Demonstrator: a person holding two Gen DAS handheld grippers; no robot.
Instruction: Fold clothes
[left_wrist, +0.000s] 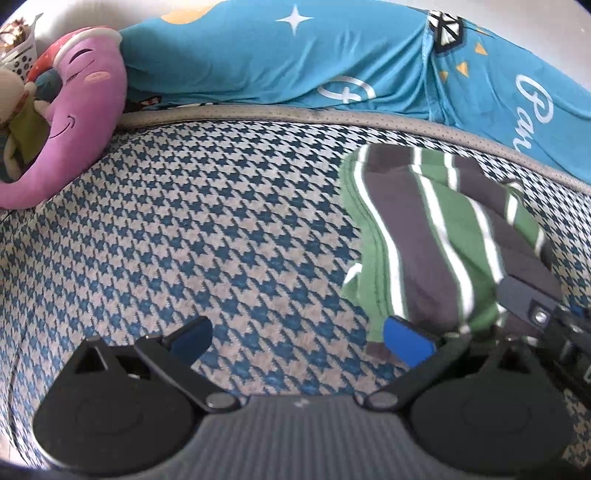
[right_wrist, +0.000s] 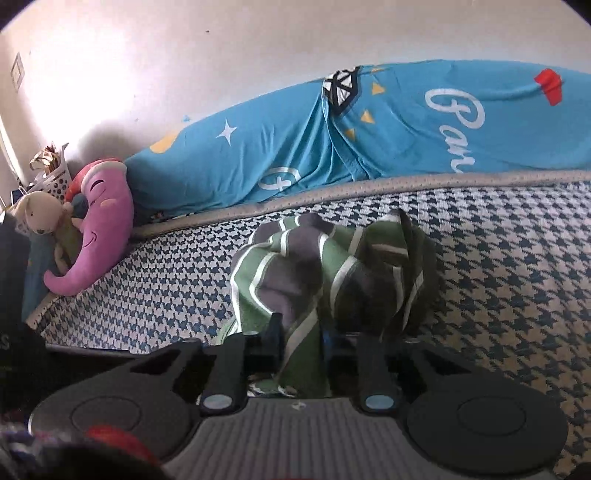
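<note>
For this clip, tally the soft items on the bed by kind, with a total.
Striped garment, green, grey and white: 1
Plush toys, a purple smiling one and a beige one: 2
Blue printed bedding roll: 1
Total: 4

1. A striped garment (left_wrist: 424, 229) in green, grey-brown and white lies bunched on a blue-and-white houndstooth surface (left_wrist: 221, 229), not yet folded flat.
2. Seen from the right wrist, the garment (right_wrist: 306, 273) rises in a rumpled heap, its stripes running at mixed angles, with one strip of cloth pulled taut toward the camera.
3. Its green hem, stitched along the edge, curls at the left side of the pile.
</note>
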